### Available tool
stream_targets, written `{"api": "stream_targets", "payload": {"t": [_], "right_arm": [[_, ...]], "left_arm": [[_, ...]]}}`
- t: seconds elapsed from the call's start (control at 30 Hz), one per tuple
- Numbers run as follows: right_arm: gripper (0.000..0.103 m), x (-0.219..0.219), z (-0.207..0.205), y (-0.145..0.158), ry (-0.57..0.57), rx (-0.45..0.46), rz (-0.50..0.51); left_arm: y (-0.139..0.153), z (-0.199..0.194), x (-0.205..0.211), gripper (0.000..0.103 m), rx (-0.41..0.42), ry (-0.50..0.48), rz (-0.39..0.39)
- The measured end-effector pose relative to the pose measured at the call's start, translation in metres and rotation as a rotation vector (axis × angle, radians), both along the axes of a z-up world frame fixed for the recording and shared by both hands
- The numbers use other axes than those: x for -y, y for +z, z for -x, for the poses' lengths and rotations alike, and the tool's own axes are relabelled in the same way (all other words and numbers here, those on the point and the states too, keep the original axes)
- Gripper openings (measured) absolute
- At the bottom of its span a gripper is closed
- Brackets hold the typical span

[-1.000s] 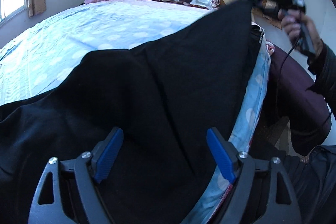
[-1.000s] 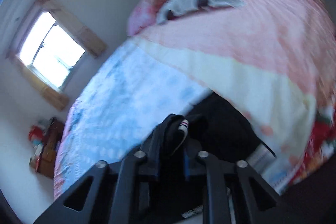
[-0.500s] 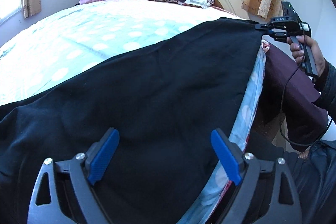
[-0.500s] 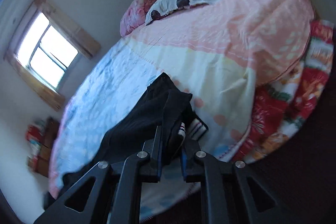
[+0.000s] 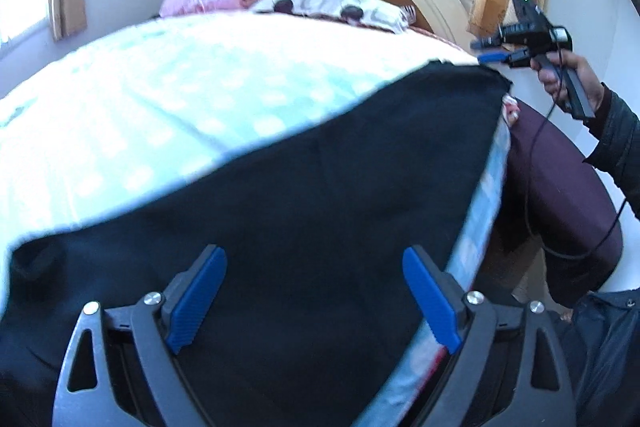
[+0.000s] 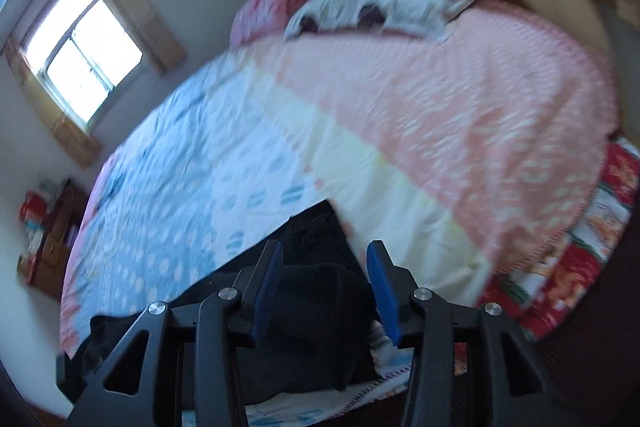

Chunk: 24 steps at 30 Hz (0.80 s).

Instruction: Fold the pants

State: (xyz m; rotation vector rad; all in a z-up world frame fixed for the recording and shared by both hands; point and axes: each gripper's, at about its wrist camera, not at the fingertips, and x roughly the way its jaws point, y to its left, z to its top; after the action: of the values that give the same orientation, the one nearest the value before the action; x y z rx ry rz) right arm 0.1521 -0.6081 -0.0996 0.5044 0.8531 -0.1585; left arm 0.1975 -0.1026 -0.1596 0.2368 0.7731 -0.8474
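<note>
Pants (image 5: 280, 211) lie spread flat across the bed (image 5: 168, 99), so we judge every fold is still ahead. We have the left tongs (image 5: 316, 299) gaping empty over them, and the right tongs (image 6: 324, 283), jaws just opening, have let go of the cloth.

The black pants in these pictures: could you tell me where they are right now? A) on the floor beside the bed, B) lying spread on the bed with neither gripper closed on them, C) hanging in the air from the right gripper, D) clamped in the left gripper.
B: the black pants lie flat on the bed; the left gripper is open above them and the right gripper, whose jaws have just been opening, has let them go.
</note>
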Motion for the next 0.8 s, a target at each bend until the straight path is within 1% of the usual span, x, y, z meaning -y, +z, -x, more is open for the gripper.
{"api": "stream_targets", "payload": {"t": [0.03,0.1,0.17,0.23,0.33,0.4,0.43,0.47,0.5,0.53,0.57,0.63,0.7,0.73,0.77,0.8], "right_arm": [[0.046,-0.006,-0.005,-0.004,0.026,-0.027,0.016],[0.04,-0.013,-0.016,-0.011,0.077,-0.113,0.052],[0.04,-0.016,-0.016,-0.011,0.082,-0.146,0.102],[0.04,-0.015,-0.01,-0.008,0.094,-0.15,0.103],[0.04,-0.013,-0.005,-0.01,0.102,-0.171,0.1],[0.039,-0.01,-0.005,-0.015,0.112,-0.173,0.064],[0.036,-0.009,-0.005,-0.017,0.123,-0.17,0.042],[0.031,-0.01,-0.006,-0.017,0.132,-0.171,0.048],[0.028,-0.012,-0.008,-0.017,0.136,-0.175,0.072],[0.017,-0.016,-0.009,-0.015,0.145,-0.173,0.112],[0.01,-0.019,-0.008,-0.013,0.16,-0.164,0.135],[0.008,-0.029,-0.006,-0.002,0.188,-0.121,0.2],[0.006,-0.04,0.001,0.015,0.225,-0.039,0.24],[0.006,-0.048,0.009,0.029,0.253,0.039,0.27],[0.006,-0.059,0.018,0.041,0.288,0.107,0.32],[0.006,-0.067,0.023,0.045,0.314,0.129,0.367]], "left_arm": [[0.007,-0.008,-0.003,0.093,0.025,0.009,-0.007],[0.015,-0.025,-0.008,0.093,0.057,0.031,-0.03],[0.014,-0.047,-0.012,0.093,0.063,0.064,-0.057],[0.006,-0.066,-0.016,0.093,0.045,0.085,-0.074],[-0.007,-0.088,-0.018,0.093,0.018,0.091,-0.079],[-0.018,-0.101,-0.016,0.093,-0.015,0.097,-0.084],[-0.022,-0.104,-0.015,0.093,-0.026,0.098,-0.091],[-0.027,-0.105,-0.013,0.093,-0.034,0.103,-0.101],[-0.031,-0.105,-0.011,0.093,-0.039,0.102,-0.107],[-0.033,-0.103,-0.01,0.093,-0.031,0.101,-0.109],[-0.033,-0.101,-0.009,0.093,-0.017,0.099,-0.113],[-0.034,-0.1,-0.009,0.093,-0.011,0.1,-0.116],[-0.034,-0.1,-0.009,0.093,-0.008,0.098,-0.116],[-0.034,-0.1,-0.009,0.093,-0.008,0.098,-0.115],[-0.034,-0.1,-0.009,0.094,-0.008,0.097,-0.116],[-0.034,-0.1,-0.01,0.094,-0.008,0.096,-0.115]]}}
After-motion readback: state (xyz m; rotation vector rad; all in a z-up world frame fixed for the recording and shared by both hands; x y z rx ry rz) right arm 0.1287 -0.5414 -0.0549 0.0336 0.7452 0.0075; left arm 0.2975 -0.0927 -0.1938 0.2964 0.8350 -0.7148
